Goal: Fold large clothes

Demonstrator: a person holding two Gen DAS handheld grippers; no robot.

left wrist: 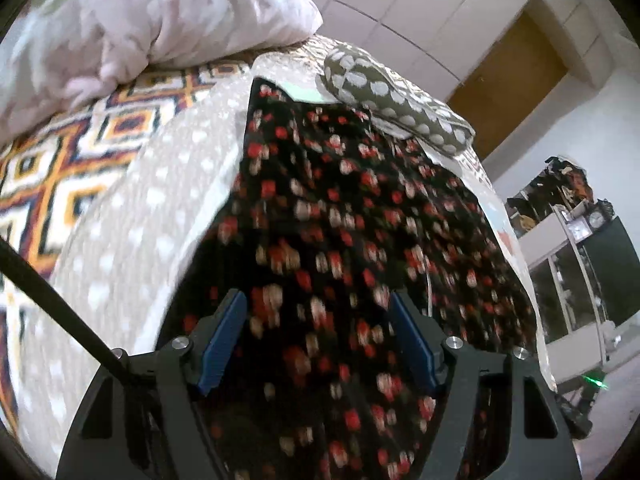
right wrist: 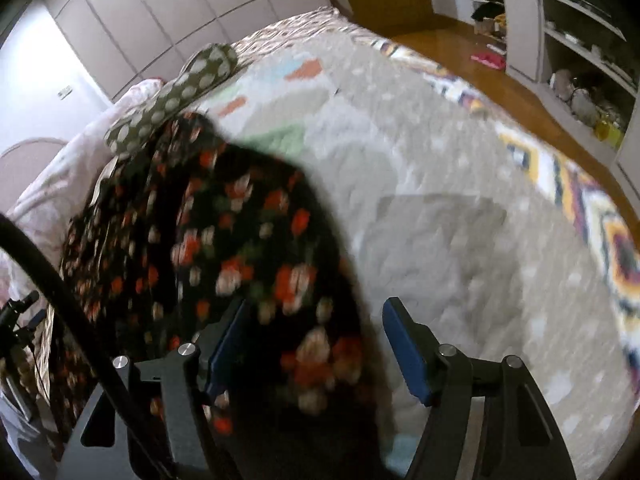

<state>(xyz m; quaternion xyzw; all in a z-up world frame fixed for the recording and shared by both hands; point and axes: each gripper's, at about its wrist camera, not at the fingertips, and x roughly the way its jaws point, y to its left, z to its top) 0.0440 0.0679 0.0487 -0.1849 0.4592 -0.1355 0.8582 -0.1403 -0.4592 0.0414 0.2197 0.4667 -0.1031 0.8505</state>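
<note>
Blue rubber pads line both my tools. My left gripper [left wrist: 318, 334] has its jaws spread wide above the black dress printed with small red and cream flowers [left wrist: 340, 216], nothing between them but the cloth lying below. My right gripper [right wrist: 314, 344] is spread too, and a fold of the same thin fabric passes between the pads; the blur is heavy there, so I cannot say whether it touches either one.

The dress lies along the beige dotted quilt [left wrist: 132, 216] on the bed, its far end reaching the olive pillow with pale spots [left wrist: 384, 92], with a pink floral duvet [left wrist: 152, 12] bunched further back. From the right wrist view its near edge sits humped and rumpled, not flat.

I judge it light, limp and a bit slippery, likely to sag and slide instead of holding a crease. Best taken at a hem or corner, one in each tool, and kept taut while folding.
</note>
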